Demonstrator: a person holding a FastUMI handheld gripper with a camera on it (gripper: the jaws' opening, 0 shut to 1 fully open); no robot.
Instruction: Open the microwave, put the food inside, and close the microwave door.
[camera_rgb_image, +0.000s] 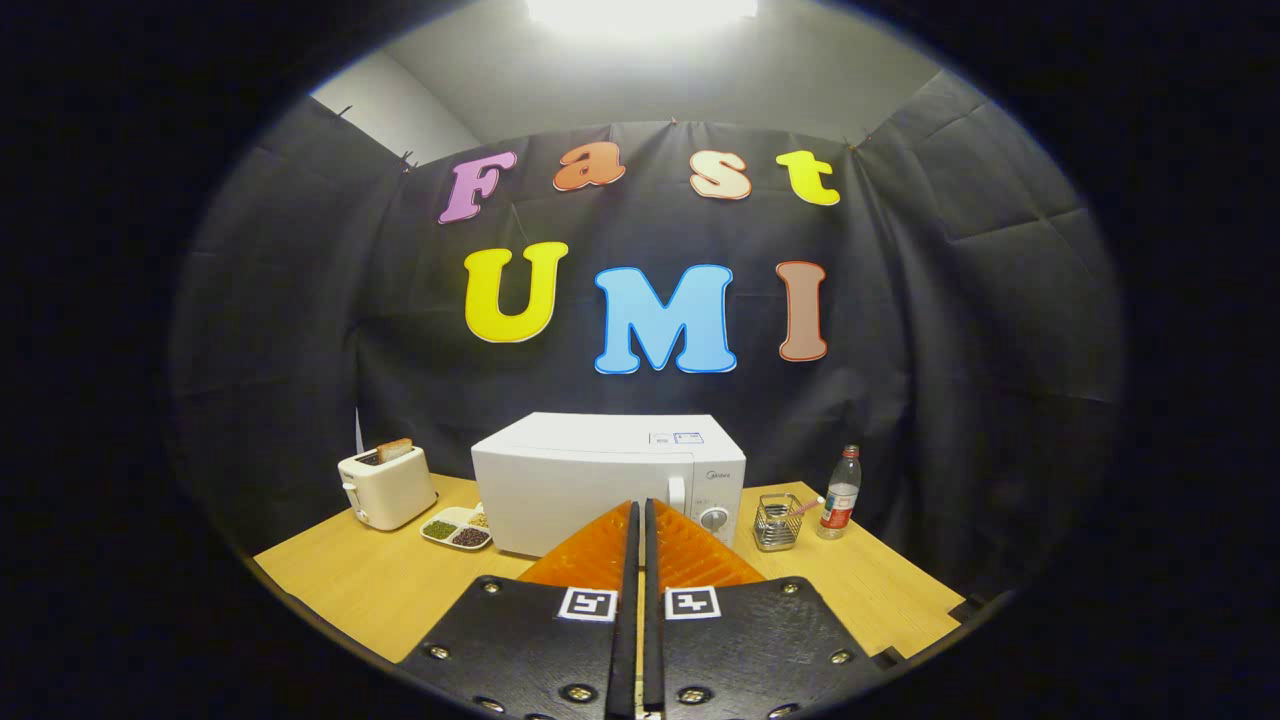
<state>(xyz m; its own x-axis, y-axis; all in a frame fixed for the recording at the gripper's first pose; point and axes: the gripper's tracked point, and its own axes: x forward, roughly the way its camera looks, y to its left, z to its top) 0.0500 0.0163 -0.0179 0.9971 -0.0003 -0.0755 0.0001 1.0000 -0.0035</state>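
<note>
A: How is the gripper (640, 515) set?

B: Its two fingers are pressed together with only a thin slit between them, and nothing is held.

A: And the microwave (600, 480)?

B: Straight ahead of the fingertips, on the wooden table (360, 585), door closed. The tips overlap its front in the view; I can't tell whether they touch it.

A: The food?

B: Probably the divided dish (457, 527), ahead and left of the fingers, by the microwave's left corner. Beyond it is a toaster (386, 487) with a slice of bread. To the right stand a wire holder (777, 523) and a bottle (840, 495).
</note>
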